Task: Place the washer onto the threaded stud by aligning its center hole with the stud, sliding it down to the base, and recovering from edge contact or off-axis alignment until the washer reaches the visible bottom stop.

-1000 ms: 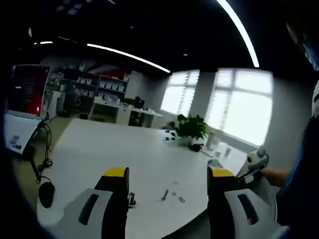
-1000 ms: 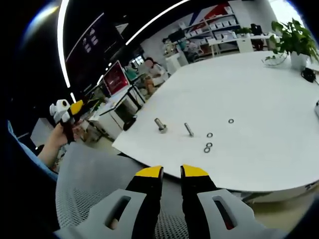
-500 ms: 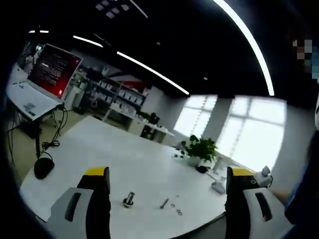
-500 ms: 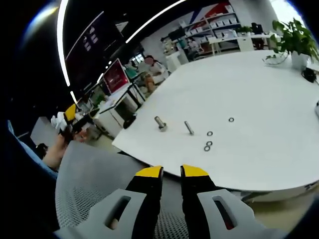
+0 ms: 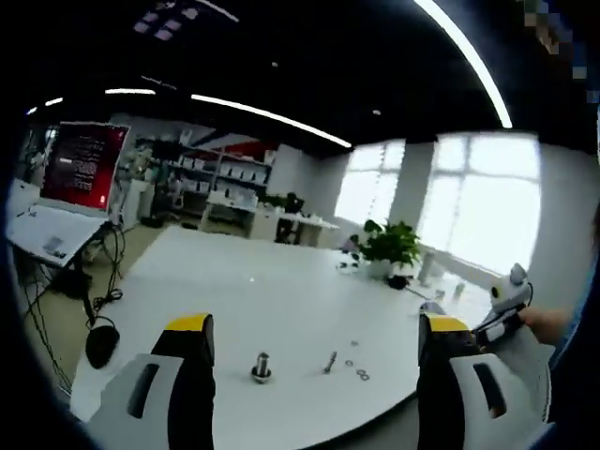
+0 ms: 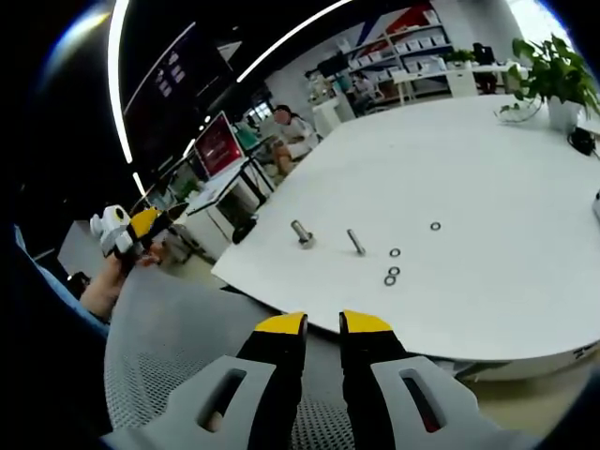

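Your left gripper (image 5: 314,330) hovers above the near edge of the white counter (image 5: 281,291) with its fingers (image 5: 192,330) spread wide apart and nothing between them. Between those fingers, closer to the left one, the threaded stud (image 5: 262,367) stands on the counter; its thread is too small to make out. Just to its right lies a second bolt (image 5: 329,362) on its side, and beyond that, nearer the right finger, a few washers (image 5: 358,371) lie flat; their exact count is unclear in this view.

Your right gripper (image 6: 322,325) is held off the counter edge, over a grey mesh chair (image 6: 178,347), with its yellow-tipped fingers nearly together and gripping nothing. Ahead of these fingertips, in the right gripper view, the stud (image 6: 301,232) sits up and to the left, the lying bolt (image 6: 355,243) straight ahead, and four washers (image 6: 393,272) ahead and slightly right, one set apart from the others. None is on the stud.

A potted plant (image 6: 551,75) stands at the far side of the counter, partly cut off by the frame.
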`<state>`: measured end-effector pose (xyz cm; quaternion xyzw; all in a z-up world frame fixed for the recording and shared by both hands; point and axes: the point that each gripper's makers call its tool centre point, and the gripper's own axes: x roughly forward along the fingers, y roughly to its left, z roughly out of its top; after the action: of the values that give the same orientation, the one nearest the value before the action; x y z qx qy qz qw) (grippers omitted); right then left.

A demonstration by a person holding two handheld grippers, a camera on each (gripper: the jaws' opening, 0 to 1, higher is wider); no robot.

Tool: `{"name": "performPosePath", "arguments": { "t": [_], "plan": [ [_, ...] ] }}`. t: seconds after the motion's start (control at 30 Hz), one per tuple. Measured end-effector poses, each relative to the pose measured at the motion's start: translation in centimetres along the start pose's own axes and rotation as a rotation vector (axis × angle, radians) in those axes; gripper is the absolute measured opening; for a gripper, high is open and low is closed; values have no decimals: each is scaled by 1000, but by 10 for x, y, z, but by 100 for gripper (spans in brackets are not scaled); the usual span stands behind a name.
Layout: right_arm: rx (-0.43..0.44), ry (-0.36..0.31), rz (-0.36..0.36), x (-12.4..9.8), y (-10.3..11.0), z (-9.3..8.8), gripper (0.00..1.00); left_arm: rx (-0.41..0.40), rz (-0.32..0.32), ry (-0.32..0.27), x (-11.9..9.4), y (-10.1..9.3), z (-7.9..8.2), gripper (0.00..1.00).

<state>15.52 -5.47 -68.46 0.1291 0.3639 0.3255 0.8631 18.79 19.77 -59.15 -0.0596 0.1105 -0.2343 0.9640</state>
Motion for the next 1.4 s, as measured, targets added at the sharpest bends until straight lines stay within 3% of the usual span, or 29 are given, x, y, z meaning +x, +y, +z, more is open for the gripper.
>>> {"name": "performPosePath", "arguments": {
  "t": [0.1,0.17,0.23,0.33,0.4,0.5,0.6,0.77,0.9,1.07,1.17,1.4],
  "plan": [
    [-3,7,3,0,1,-1,17,51,15,65,2,4,-15,77],
    [-9,4,10,0,2,0,17,78,37,43,2,7,-12,72],
    [-19,-79,9,-2,4,13,17,90,37,46,3,7,-14,75],
    [-11,-41,13,-2,4,6,17,143,92,46,0,21,-16,70],
    [-34,-28,46,-2,9,5,17,98,94,48,0,25,-18,69],
    [-70,-90,118,-5,20,17,23,79,102,40,-1,31,-18,68],
    [-50,-66,128,-10,20,19,24,80,107,73,0,33,-25,67],
    [-123,-47,158,-10,41,27,25,109,105,86,0,34,-27,64],
    [-243,49,51,0,24,4,26,94,115,77,-2,38,-27,64],
    [-325,123,-1,4,12,-11,26,82,112,89,-2,35,-30,63],
    [-271,124,24,5,15,-11,25,119,127,120,-2,35,-34,61],
    [-269,137,19,5,14,-14,24,121,133,128,-3,34,-35,58]
  ]
}}
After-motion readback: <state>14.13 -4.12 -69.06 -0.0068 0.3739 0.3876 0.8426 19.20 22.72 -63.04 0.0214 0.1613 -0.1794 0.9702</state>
